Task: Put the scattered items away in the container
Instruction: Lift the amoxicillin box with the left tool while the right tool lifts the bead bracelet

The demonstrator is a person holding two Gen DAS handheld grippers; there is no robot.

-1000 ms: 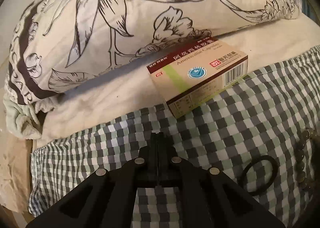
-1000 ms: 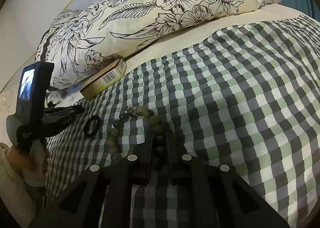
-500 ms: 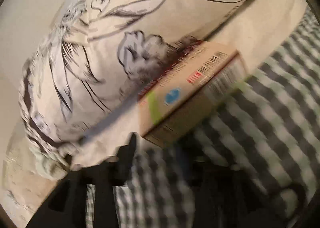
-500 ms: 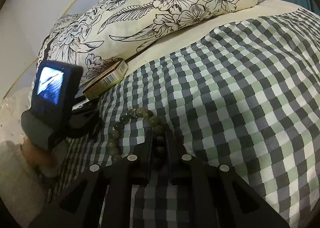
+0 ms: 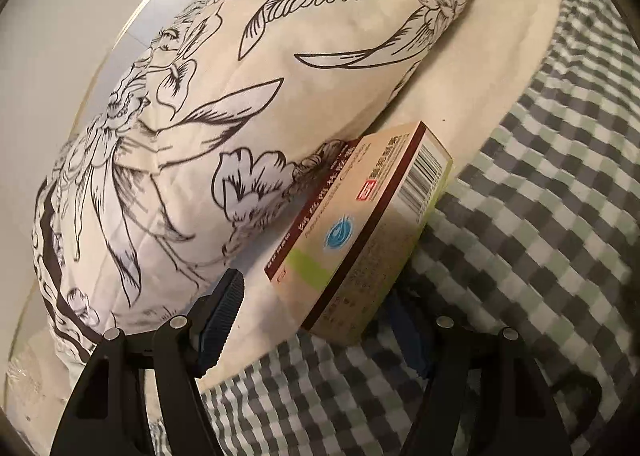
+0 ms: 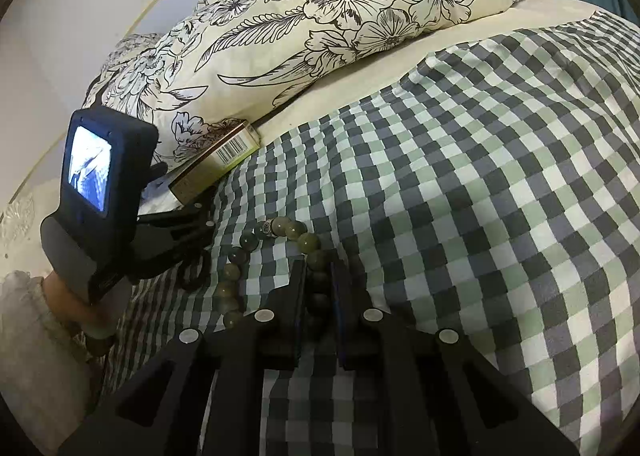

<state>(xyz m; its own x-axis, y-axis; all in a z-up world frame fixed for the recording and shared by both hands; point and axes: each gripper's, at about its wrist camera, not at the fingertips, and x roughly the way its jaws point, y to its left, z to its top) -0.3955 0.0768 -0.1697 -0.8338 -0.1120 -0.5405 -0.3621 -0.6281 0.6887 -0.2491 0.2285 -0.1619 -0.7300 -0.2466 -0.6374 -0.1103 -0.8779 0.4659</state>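
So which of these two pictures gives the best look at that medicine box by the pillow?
The left wrist view: the medicine box fills the middle, its printed top, barcode end and side all visible, just ahead of the open left gripper. The right wrist view shows only the barcode end and one side, small, partly hidden behind the left gripper.

"Amoxicillin Capsules" and barcode on medicine box

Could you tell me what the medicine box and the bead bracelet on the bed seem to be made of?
The medicine box looks like thin printed cardboard with a slight sheen: sharp folded edges, flat panels, a printed barcode. The bead bracelet, shut in the right gripper, looks like polished stone or glass, possibly jade: round olive-green beads with small glossy highlights. The pictures cannot settle which.
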